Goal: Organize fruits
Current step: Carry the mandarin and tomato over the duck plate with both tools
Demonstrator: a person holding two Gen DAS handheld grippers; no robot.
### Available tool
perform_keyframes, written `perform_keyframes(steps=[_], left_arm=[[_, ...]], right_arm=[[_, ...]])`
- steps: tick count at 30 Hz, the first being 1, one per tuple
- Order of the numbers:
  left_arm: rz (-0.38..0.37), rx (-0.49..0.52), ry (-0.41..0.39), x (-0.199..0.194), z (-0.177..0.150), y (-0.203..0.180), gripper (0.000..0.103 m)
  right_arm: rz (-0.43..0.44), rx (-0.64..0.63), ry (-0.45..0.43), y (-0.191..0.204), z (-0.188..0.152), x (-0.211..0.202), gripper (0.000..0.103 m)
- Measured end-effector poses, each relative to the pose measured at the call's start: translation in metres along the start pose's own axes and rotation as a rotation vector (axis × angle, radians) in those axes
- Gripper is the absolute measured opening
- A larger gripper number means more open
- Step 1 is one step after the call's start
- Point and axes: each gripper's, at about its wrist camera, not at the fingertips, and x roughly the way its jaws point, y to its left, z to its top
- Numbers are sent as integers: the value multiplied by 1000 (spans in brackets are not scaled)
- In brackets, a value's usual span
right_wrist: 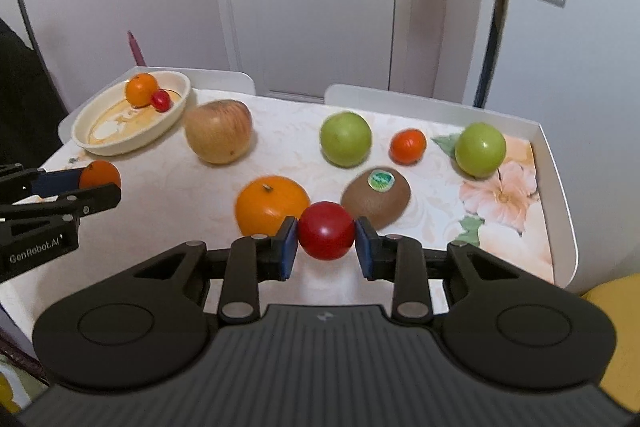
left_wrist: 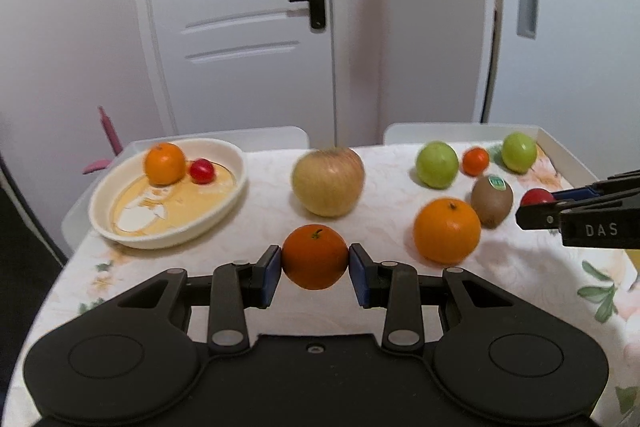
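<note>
Left wrist view. The left gripper is clamped on a small orange, its blue pads pressed to either side, and carries it clear of the floral tablecloth. Directly beyond the held fruit lies a yellow-red apple. To the left is a cream oval dish already containing an orange and a small red fruit, which touch each other. Between the held orange and the dish the cloth is bare. To the right lies a large orange, with a kiwi bearing a green sticker just beside it; behind these are two green apples with a tangerine between them. The right gripper enters from the right edge, closed on a red ball-shaped fruit. A raised white rim borders the table at the far right.

Right wrist view. The right gripper is closed on the red ball-shaped fruit, pads on both flanks, raised above the cloth. Immediately behind it are the large orange on the left and the kiwi on the right, both near the fingertips. Farther back are the green apples, the tangerine and the yellow-red apple. The dish lies at the far left corner. The left gripper with its small orange shows at the left edge. The rim walls the table's right side and far side; a broad open strip of cloth lies between the two grippers.
</note>
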Motion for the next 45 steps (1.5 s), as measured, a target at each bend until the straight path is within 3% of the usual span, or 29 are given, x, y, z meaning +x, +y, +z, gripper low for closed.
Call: perform_keyframes(steps=[10,20,33,45], left_arm=[[62,-34,-28,-31,30,48,40],[86,-44,-16,-24,58,113,40],[39,-18,37,36,80,186,40],[-20,62,118,116,78,220,40]], right_arm=[[79,-42,-29,48,46,-8,46],[129,-60,-32,105,90,15,46],[104,-33,18,165,126,77,46],[41,27,75,189,134,133,46]])
